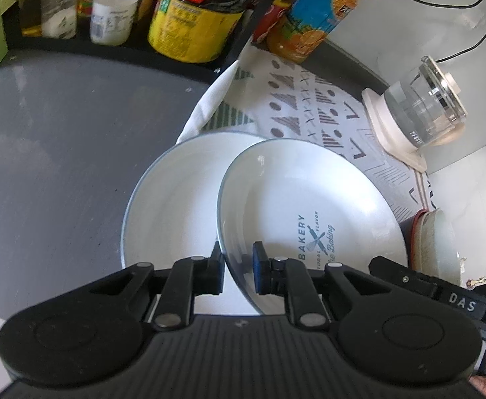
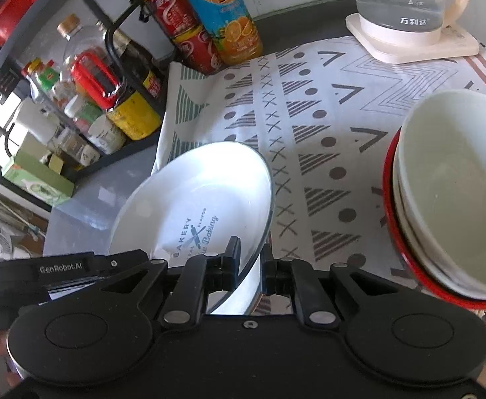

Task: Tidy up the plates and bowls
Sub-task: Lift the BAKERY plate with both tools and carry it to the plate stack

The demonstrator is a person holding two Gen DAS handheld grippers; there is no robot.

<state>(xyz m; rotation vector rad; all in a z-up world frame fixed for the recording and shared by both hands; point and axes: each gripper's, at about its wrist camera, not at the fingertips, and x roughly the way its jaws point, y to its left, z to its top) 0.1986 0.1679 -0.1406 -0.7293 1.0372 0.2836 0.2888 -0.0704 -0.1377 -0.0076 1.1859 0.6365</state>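
Note:
A white plate with "BAKERY" print [image 1: 309,206] is held tilted above a second white plate [image 1: 173,206] that lies on the grey counter. My left gripper [image 1: 238,266] is shut on the printed plate's near left rim. My right gripper [image 2: 249,266] is shut on the same plate [image 2: 196,199] at its near right rim. A stack of cream bowls in a red-rimmed bowl [image 2: 449,212] sits to the right on the patterned cloth; its edge also shows in the left wrist view [image 1: 432,236].
A black rack with bottles and jars [image 2: 86,99] stands at the left. Red cans [image 2: 183,30] and an orange juice bottle [image 2: 223,16] stand behind the cloth [image 2: 326,116]. A glass kettle on a cream base [image 2: 406,23] sits at the back right.

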